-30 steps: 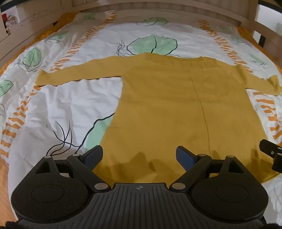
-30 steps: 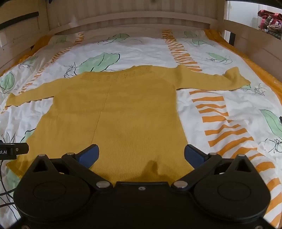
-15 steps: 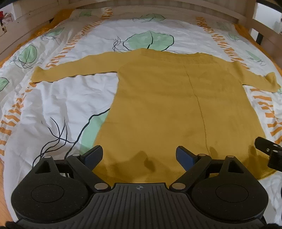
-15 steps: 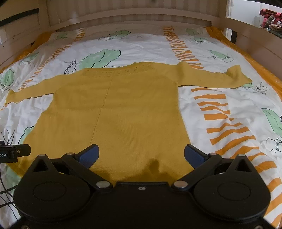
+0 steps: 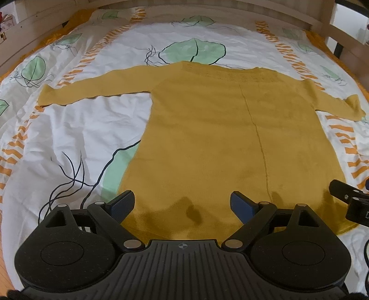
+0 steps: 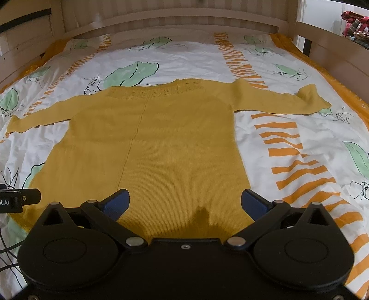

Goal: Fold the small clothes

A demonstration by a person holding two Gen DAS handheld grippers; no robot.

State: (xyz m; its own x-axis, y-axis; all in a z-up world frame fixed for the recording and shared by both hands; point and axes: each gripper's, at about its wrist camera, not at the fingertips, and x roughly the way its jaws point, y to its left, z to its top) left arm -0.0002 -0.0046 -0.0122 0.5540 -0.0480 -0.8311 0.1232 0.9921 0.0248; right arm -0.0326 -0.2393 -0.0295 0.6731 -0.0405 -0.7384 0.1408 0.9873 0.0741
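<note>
A mustard-yellow knit sweater (image 5: 219,138) (image 6: 161,143) lies flat on the bed, neckline at the far end, both sleeves spread out sideways. Its right sleeve cuff (image 6: 311,99) is slightly crumpled. My left gripper (image 5: 183,204) hovers open over the sweater's near hem, left of centre, nothing between its blue pads. My right gripper (image 6: 184,203) is also open above the hem's right part, its right pad near the sweater's side edge. Each gripper's side shows at the edge of the other's view, as the right gripper's side (image 5: 352,203) and the left gripper's side (image 6: 16,199).
The sweater rests on a white duvet (image 5: 69,129) printed with green leaves and orange stripes. Wooden bed rails (image 6: 175,20) close off the far end and both sides. A black cable (image 6: 7,249) runs at the near left.
Both views have tipped slightly downward, so the sweater sits a little lower in frame. Nothing on the bed moved, and both grippers stayed open.
</note>
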